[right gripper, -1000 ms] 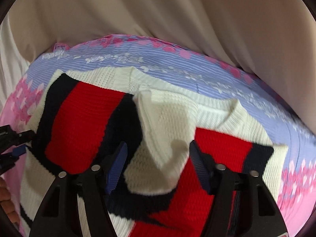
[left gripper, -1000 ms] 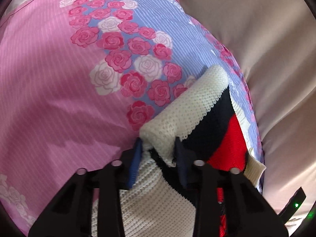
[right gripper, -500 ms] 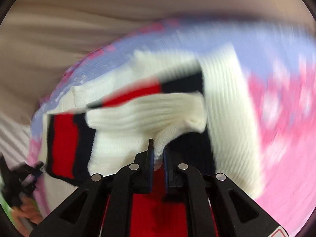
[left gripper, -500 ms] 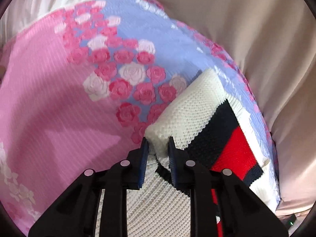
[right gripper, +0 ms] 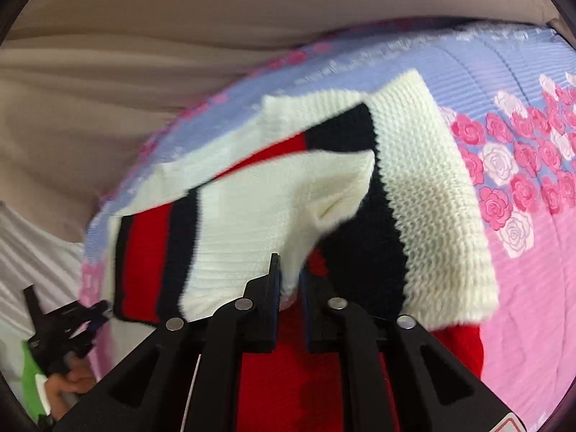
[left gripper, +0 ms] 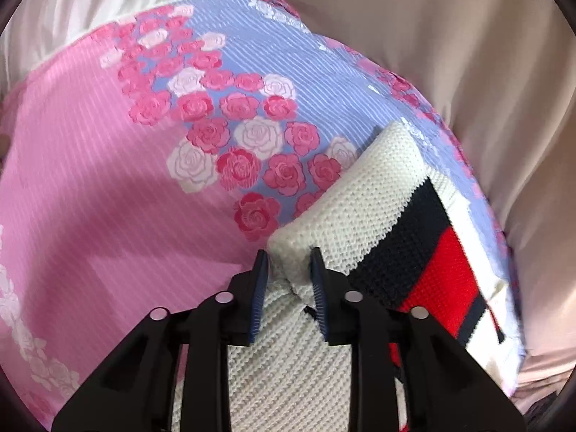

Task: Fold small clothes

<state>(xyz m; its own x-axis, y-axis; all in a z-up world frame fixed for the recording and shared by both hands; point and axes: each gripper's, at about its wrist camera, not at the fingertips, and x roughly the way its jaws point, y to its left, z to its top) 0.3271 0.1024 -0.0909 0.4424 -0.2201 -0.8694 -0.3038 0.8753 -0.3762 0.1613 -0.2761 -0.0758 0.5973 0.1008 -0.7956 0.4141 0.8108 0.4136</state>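
Bedspread [left gripper: 90, 187] steady; right gripper [right gripper: 288, 270] keeps sweater [right gripper: 432, 180] lifted.

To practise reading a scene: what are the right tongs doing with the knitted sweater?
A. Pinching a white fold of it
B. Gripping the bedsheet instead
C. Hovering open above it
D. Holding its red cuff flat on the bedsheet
A: the right tongs are clamped on a white fold of the sweater, lifting it.

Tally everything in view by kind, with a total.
Sweater: 1
Bedsheet: 1
Curtain: 1
Grippers: 2, left and right, both shut on the sweater
Total: 5
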